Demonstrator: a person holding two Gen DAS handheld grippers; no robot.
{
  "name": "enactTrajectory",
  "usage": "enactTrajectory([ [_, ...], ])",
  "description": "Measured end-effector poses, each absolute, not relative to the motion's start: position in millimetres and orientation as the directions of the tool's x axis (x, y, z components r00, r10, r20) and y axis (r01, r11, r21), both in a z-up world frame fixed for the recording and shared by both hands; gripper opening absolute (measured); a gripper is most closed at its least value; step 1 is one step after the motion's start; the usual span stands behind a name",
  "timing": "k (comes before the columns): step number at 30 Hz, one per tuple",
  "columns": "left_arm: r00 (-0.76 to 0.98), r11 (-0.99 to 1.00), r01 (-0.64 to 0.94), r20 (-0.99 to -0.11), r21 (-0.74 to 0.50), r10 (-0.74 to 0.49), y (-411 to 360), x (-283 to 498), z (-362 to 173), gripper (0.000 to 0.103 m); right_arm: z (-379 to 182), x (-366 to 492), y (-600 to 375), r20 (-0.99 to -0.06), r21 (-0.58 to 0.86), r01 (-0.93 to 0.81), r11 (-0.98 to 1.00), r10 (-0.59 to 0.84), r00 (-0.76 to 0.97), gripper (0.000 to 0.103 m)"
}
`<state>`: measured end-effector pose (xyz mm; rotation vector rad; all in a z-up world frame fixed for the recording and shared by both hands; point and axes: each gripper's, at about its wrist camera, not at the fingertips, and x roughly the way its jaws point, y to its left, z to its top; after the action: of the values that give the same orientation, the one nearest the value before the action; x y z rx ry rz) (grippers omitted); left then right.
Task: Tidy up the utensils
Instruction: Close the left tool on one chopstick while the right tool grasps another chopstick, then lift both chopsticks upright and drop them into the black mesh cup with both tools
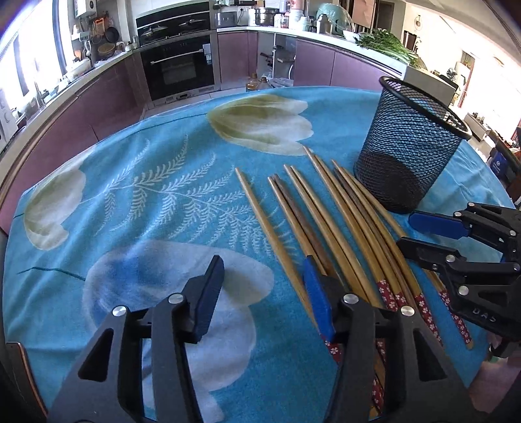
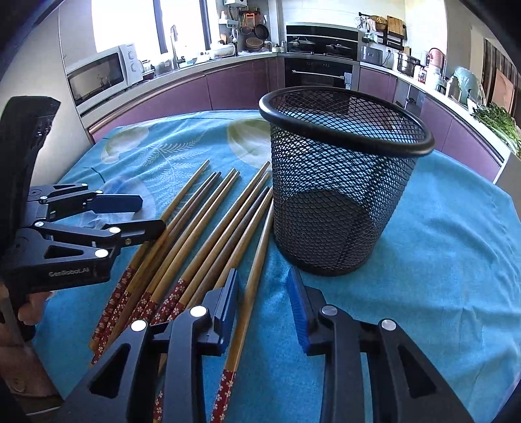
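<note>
Both grippers agape, one chopstick between

Lighting: strong daylight from windows, blown out white. Glare: overexposed right side of left wrist view. Shadows: soft, short beside mesh basket. Focus: sharp throughout. Distortion: heavy fisheye curvature, dark vignetted corners.

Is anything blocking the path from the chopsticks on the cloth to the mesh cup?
Nothing visible does. The chopsticks lie flat on the blue cloth just left of the upright mesh cup, whose mouth is open and which looks empty. The right claw straddles the chopstick nearest the cup.
</note>
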<state>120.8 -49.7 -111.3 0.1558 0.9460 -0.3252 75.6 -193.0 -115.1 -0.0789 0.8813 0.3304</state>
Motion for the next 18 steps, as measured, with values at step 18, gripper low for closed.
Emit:
enactTrajectory([
  [18, 0.566, 0.940, 0.327, -0.776, -0.100, -0.279, -48.4, 110.7, -93.2, 0.008, -101.5, 66.3, -205.2, -0.720, 0.173, -0.334, 0.926, 0.351, 0.599, 0.006],
])
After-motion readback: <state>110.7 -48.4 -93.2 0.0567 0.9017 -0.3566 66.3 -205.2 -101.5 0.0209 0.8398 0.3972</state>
